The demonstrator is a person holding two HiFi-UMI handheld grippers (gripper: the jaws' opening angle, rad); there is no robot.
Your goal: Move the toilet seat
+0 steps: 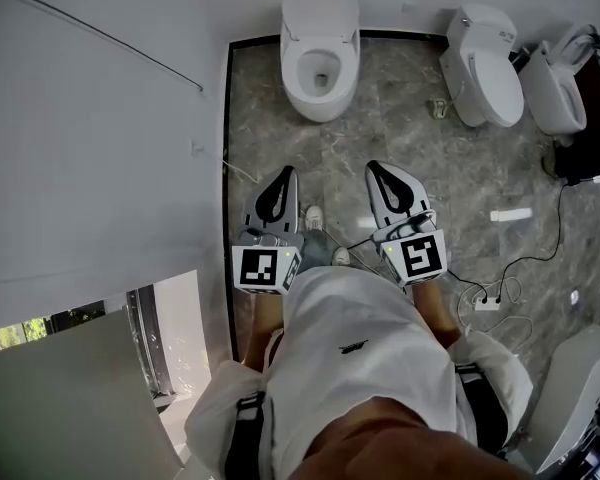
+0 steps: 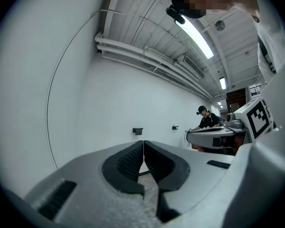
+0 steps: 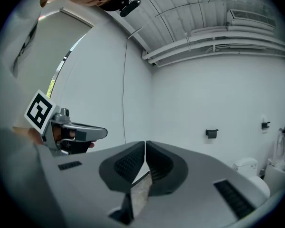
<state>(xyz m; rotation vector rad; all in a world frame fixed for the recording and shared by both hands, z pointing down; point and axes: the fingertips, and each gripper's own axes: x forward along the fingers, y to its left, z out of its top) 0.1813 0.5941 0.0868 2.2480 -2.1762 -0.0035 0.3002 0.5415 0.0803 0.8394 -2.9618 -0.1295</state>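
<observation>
Clearly nothing is in hand yet. The left tongs (image 1: pixel 283 180) and the right tongs (image 1: pixel 382 176) are both pressed together with nothing between them, which each gripper view confirms. They are held level in front of the person's body, side by side and pointing ahead, probably a carrying pose for the walk in.

The toilet (image 1: pixel 320 53) stands straight ahead against the far wall, well apart from both tongs across the marble floor (image 1: pixel 380 118). Its bowl lies open, and the toilet seat (image 1: pixel 346 76) appears to be the pale ring around it (whether a lid stands raised behind I cannot tell). A second toilet (image 1: pixel 485 68), lid down, sits to the right. Since the tongs point at the nearer bowl, that one seems the likely target.
</observation>
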